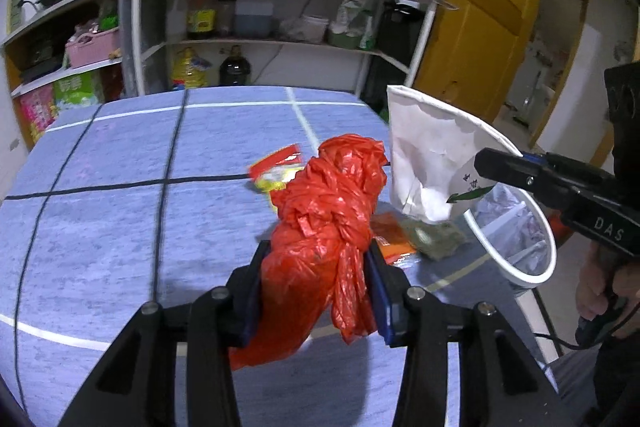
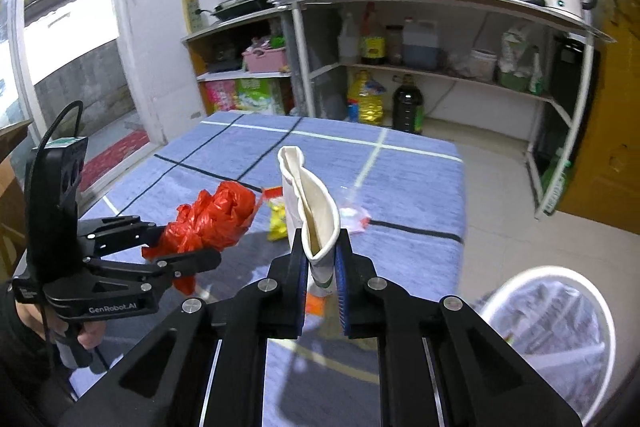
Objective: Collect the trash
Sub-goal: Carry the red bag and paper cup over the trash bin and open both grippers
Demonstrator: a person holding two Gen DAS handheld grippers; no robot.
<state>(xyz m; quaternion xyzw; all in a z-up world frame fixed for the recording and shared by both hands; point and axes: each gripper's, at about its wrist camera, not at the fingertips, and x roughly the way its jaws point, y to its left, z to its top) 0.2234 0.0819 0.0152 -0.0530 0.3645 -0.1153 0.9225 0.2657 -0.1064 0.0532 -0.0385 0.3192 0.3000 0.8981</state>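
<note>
Two grippers are at work, each clamped on one piece of trash above the blue table (image 1: pixel 120 227). Nearest in the left wrist view, the left gripper (image 1: pixel 316 287) squeezes a knotted red plastic bag (image 1: pixel 324 211) between its blue pads. Nearest in the right wrist view, the right gripper (image 2: pixel 323 267) pinches one flattened white paper cup (image 2: pixel 310 211), held upright. Only the left view shows an orange wrapper (image 1: pixel 394 241) and a greenish crumpled scrap (image 1: pixel 434 237) lying on the table under the cup. Only the right view shows a clear packet with red trim (image 2: pixel 352 217). Both show one yellow and red snack packet (image 2: pixel 278 213) beyond the bag. One white-rimmed bin (image 2: pixel 560 339) stands just beside the table's right edge. Farthest, shelves (image 2: pixel 440 67) hold bottles and pans.
</note>
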